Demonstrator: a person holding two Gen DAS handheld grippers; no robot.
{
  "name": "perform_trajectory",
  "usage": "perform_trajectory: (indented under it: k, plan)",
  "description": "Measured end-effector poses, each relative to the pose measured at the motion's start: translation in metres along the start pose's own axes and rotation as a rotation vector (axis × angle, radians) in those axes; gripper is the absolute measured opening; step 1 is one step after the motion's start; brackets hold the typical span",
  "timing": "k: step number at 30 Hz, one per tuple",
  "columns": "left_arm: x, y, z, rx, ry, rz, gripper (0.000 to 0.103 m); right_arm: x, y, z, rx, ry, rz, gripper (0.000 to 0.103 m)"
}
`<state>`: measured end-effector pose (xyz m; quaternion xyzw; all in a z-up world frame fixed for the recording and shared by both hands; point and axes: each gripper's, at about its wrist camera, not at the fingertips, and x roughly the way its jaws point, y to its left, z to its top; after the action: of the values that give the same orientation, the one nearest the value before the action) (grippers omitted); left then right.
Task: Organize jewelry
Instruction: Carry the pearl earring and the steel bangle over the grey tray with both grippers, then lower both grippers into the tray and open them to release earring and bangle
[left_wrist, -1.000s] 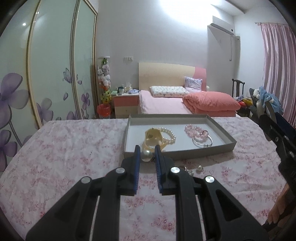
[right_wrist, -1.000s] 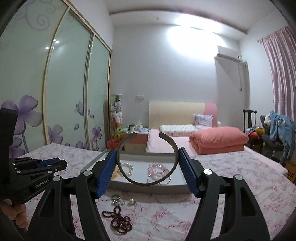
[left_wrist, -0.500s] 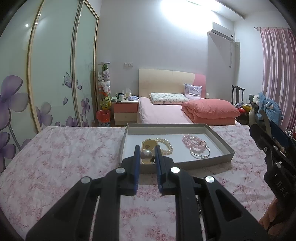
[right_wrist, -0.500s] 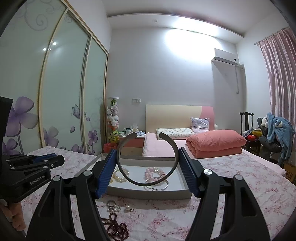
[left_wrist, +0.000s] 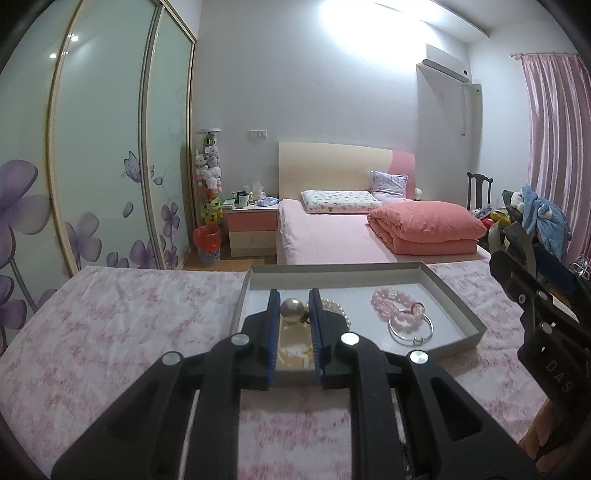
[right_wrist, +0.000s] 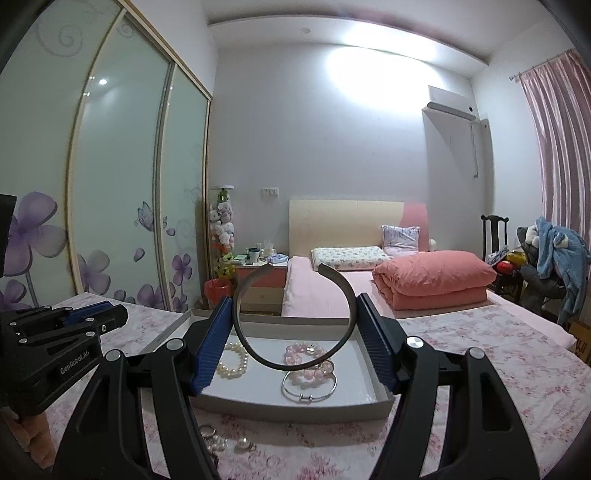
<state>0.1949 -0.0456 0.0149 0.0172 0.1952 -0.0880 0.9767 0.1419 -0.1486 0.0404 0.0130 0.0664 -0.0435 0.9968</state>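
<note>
With the right tongs (right_wrist: 293, 306), spread wide, grips a dark open cuff (right_wrist: 280, 365) by its two outer sides, upright over the grey tray (right_wrist: 295, 406). With the left tongs (left_wrist: 294, 300), almost closed, pinches a large pearl (left_wrist: 291, 307) just over the near left part of the tray, above a cream piece (left_wrist: 293, 343).

Possible trouble, from big to small:
- May knock the tray rim with either tongs while lowering, and so push the tray along the flowered desk (left_wrist: 129, 325).
- May bump one tongs against the other, since both work close over the same tray.
- May lose the cuff: touches the pads only at two small places, so could turn or spring out and fall onto the pink bead bracelet (right_wrist: 306, 363) and the silver bangle (right_wrist: 308, 387).
- May let the pearl roll on release; could stop against the pearl bracelet (right_wrist: 231, 360) or tangle with it.
- May forget the small rings and pearl (right_wrist: 221, 439) lying on the desk before the tray, outside it and partly hidden behind the right tongs.

Writing: reads "GenRobot.AI" (right_wrist: 74, 363) on the body of the left tongs, and "DAS" (left_wrist: 557, 376) on the body of the right tongs. Cannot read any other label.
</note>
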Motion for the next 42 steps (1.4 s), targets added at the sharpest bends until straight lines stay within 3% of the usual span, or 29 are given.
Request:
perform_trajectory:
  k: [10, 23, 30, 33, 42]
  plan:
    - [0.067, -0.004, 0.015, 0.006, 0.064, -0.006, 0.016, 0.065, -0.008, 0.000, 0.039, 0.088, -0.005, 0.068]
    - [0.139, -0.006, 0.009, -0.025, 0.238, -0.064, 0.016, 0.147, -0.001, -0.029, 0.076, 0.418, 0.044, 0.068]
    - [0.156, -0.002, 0.002, -0.045, 0.296, -0.083, 0.017, 0.159, -0.009, -0.039, 0.113, 0.511, 0.051, 0.068]
    - [0.157, 0.002, 0.002, -0.049, 0.302, -0.086, 0.023, 0.157, -0.011, -0.034, 0.126, 0.503, 0.054, 0.076]
    - [0.129, 0.020, 0.012, -0.088, 0.269, -0.070, 0.026, 0.133, -0.026, -0.011, 0.146, 0.423, 0.044, 0.076]
